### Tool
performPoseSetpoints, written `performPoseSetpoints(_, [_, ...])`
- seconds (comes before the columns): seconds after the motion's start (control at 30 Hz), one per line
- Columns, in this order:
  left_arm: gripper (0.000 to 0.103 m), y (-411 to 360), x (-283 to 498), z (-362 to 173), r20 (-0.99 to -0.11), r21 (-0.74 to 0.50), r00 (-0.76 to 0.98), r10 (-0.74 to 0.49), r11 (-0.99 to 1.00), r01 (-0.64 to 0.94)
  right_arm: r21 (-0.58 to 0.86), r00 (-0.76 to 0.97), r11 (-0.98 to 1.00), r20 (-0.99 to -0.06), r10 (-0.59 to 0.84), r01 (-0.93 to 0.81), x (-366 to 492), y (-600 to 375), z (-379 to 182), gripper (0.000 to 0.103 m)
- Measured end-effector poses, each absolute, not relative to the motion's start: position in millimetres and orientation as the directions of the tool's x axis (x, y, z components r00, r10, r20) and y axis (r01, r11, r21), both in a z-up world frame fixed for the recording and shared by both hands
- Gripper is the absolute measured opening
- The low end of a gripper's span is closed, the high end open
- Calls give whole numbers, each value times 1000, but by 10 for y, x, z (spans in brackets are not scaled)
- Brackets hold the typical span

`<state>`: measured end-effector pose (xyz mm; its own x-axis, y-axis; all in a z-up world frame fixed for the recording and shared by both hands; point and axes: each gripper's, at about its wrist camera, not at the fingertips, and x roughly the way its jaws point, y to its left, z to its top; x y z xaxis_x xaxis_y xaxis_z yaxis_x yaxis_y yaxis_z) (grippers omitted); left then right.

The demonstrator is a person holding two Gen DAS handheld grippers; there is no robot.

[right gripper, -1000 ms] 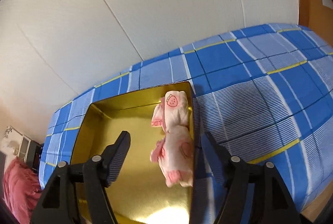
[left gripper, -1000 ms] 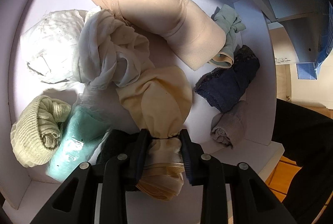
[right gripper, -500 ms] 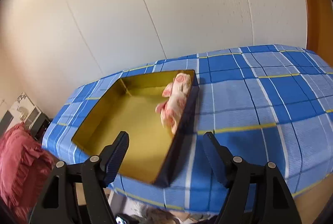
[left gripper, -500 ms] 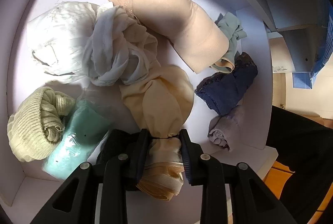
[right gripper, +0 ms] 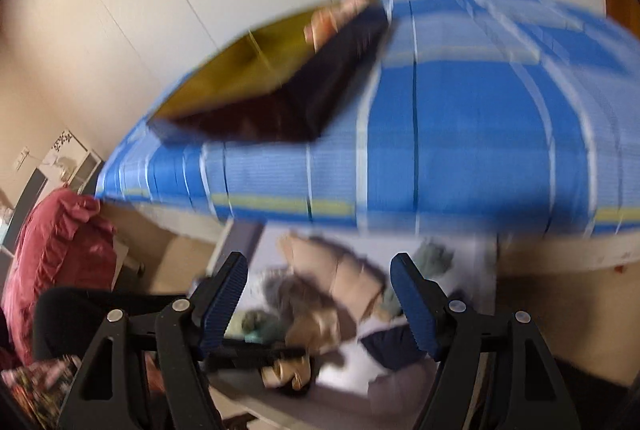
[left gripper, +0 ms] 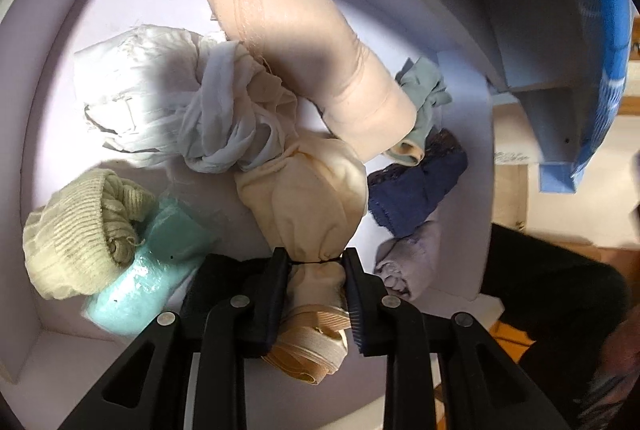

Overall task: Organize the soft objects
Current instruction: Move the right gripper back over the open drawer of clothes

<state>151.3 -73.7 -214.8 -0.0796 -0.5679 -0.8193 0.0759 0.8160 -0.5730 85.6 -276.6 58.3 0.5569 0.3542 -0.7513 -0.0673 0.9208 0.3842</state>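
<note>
Left wrist view: close above the white bin (left gripper: 120,2), facing steeply down along its hand-held gripper (left gripper: 316,294) onto the clothes pile. Right wrist view: farther back, motion-blurred, angled down past the bed (right gripper: 460,134) with the gold tray (right gripper: 256,70). Shared: the white bin (right gripper: 472,262) and peach garment (left gripper: 304,42) (right gripper: 344,274), low in the right view.

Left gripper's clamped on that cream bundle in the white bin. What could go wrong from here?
1. The cream bundle lies against the knotted pale cloth and under the peach garment; lifting may drag either out.
2. The left gripper pinches only a gathered neck, so the fabric could slip.
3. The right gripper, open and empty, faces the same white bin; the view is blurred, so crowding the left is possible.
</note>
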Motion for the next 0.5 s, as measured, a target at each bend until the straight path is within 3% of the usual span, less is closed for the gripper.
performPoseSetpoints(0.2, [26,-665,1477,-2091,-817,-577,-54,-575,814,60,431,301,896,-873,383,108,906,-2805,-204,77])
performPoseSetpoints(0.5, [26,-577,1458,-1889,-808,-587,9,-589,807,63,310,111,907,-951,290,285,934,-2932,-980,77])
